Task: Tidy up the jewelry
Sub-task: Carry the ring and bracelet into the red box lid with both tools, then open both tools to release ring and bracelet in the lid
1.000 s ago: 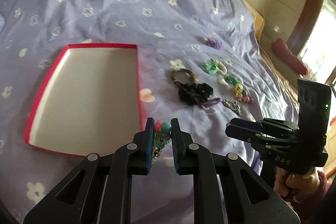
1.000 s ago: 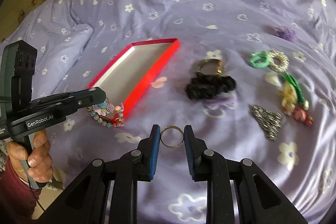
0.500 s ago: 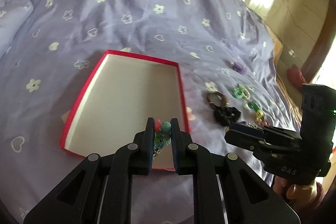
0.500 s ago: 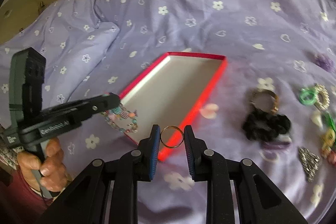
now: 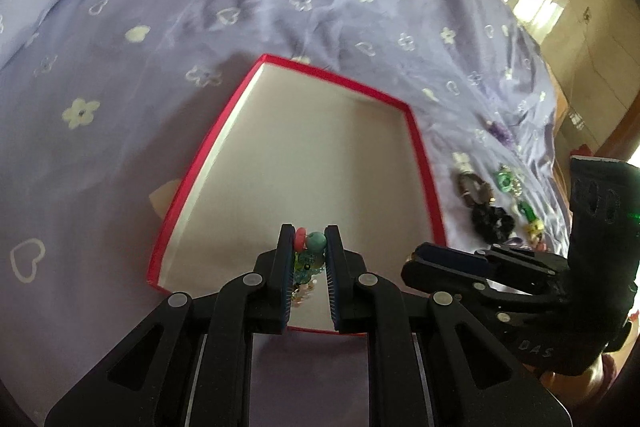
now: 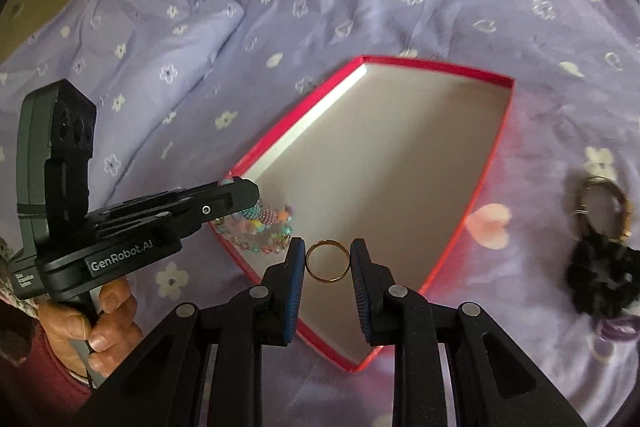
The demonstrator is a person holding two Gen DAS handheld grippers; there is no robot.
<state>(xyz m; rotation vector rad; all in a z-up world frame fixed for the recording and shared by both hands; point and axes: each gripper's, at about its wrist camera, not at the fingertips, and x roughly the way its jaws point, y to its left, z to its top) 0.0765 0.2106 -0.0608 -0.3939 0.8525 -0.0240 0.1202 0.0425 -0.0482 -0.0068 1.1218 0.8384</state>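
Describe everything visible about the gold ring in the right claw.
The gold ring is a thin, plain, shiny band, apparently metal, with no stone. It stands on edge with its opening facing the camera, pinched at its two sides between the blue pads of the right claw. It hangs over the near corner of the red box, touching nothing else.

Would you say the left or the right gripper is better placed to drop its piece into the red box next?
Probably either: the left gripper holds the bead bracelet over the red box, as the right gripper does the gold ring.

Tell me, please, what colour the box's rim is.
Red rim; white inside, clearest in the right wrist view.
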